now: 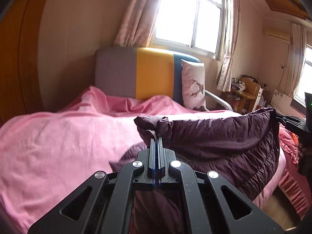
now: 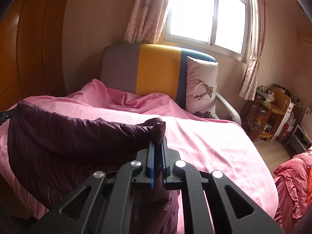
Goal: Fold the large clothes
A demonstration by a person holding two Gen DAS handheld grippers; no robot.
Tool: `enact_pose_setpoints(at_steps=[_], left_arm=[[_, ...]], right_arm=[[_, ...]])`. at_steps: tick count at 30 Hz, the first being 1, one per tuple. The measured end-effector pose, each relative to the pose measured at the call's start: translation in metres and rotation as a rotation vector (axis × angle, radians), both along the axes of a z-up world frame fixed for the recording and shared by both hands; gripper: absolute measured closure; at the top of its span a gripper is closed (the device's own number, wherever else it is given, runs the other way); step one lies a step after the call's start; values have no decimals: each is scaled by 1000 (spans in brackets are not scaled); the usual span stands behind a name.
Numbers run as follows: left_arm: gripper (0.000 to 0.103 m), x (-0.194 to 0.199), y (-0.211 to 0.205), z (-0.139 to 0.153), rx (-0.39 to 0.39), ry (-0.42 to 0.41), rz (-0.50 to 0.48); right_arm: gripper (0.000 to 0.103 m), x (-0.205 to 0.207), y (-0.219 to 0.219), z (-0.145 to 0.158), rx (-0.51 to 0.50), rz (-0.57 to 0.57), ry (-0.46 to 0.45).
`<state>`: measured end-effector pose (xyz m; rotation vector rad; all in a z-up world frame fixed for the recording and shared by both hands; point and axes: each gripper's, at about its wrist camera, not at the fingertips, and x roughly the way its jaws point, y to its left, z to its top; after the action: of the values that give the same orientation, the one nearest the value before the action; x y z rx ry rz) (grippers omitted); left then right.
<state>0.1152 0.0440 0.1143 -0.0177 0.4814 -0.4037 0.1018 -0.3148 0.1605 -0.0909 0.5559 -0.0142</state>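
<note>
the left claw (image 1: 157, 136) is clamped shut on one corner of the dark purple quilted coat (image 1: 224, 136), and the right claw (image 2: 158, 143) is pinched on the opposite corner, so the edge between them hangs taut above the pink bed (image 1: 58, 136) while the rest sags onto it, which looks like the setup for carrying that edge over in a fold. the left wrist view catches the right claw at the coat's far end, while the right wrist view alone shows the wooden desk (image 2: 273, 105) by the floor.
</note>
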Motion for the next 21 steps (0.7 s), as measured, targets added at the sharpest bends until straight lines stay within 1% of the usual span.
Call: enact_pose_setpoints(at_steps=[3,7,11,15,18,19,21], left_arm=[[103,32,-6,10,14,10,-4],[103,77,-14,1,34,86,-6],[103,116,-21,-28,57,189,-1],[103,147,-24,-56,56,290,5],[103,171,-25,-81,53,384,25],[103,180,-26,-91,66,417,35],[103,190,-28,-105,93,454,50]], right_arm=[[98,23,1,10,-9,-23,-6],[98,65,-4,0,-1,-45,46],[98,107,-11,-27,16,-73,122],[98,142,-18,-60,37,-100,201],[98,167,-24,-86,67,-119,267],[98,175,-26,-95,62,-130,288],[98,191,-30,-115,56,-156,340]])
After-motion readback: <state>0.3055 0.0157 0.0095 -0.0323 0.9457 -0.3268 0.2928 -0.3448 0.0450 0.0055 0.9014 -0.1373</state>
